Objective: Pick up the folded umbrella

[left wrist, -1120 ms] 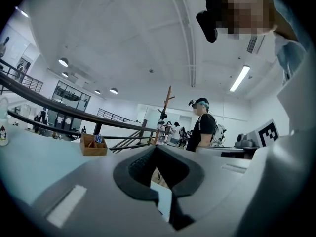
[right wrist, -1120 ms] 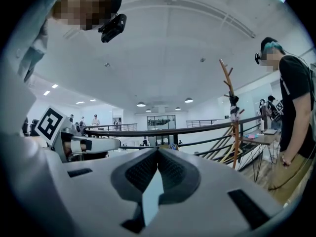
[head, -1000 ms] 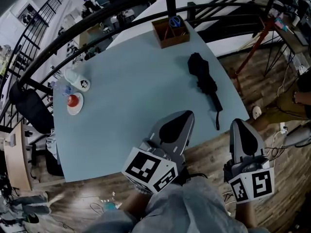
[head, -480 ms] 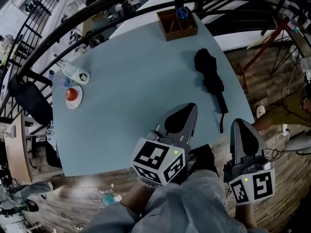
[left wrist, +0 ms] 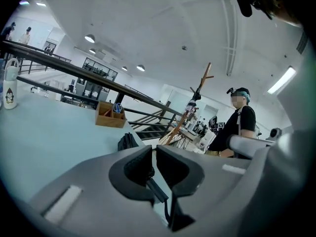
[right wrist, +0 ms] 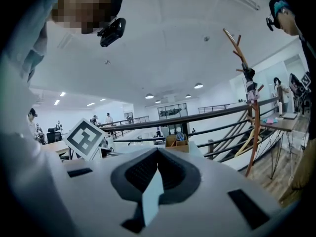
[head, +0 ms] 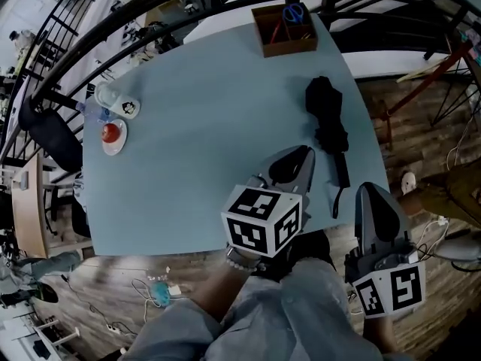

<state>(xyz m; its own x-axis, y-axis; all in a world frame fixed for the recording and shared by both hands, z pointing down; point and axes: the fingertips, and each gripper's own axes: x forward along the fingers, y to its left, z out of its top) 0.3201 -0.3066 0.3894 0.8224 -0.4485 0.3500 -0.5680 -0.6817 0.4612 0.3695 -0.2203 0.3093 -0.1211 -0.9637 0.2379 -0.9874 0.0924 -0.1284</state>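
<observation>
The folded black umbrella [head: 326,119] lies flat on the right part of the pale blue tabletop [head: 203,126]. Its slim handle end and strap trail toward the near edge. Just left of that handle end sits the left gripper [head: 307,150], its jaws together with nothing between them. The right gripper [head: 368,189] hangs past the tabletop's near right edge, over wooden floor [head: 421,141], jaws likewise closed and empty. Each gripper's cube [head: 263,220] carries black-and-white square markers. Beyond the umbrella stands a wooden box [head: 274,50] holding blue-handled scissors [head: 294,12]. Far left stand a white cup [head: 120,105] with a penguin picture and a saucer [head: 114,147].
</observation>
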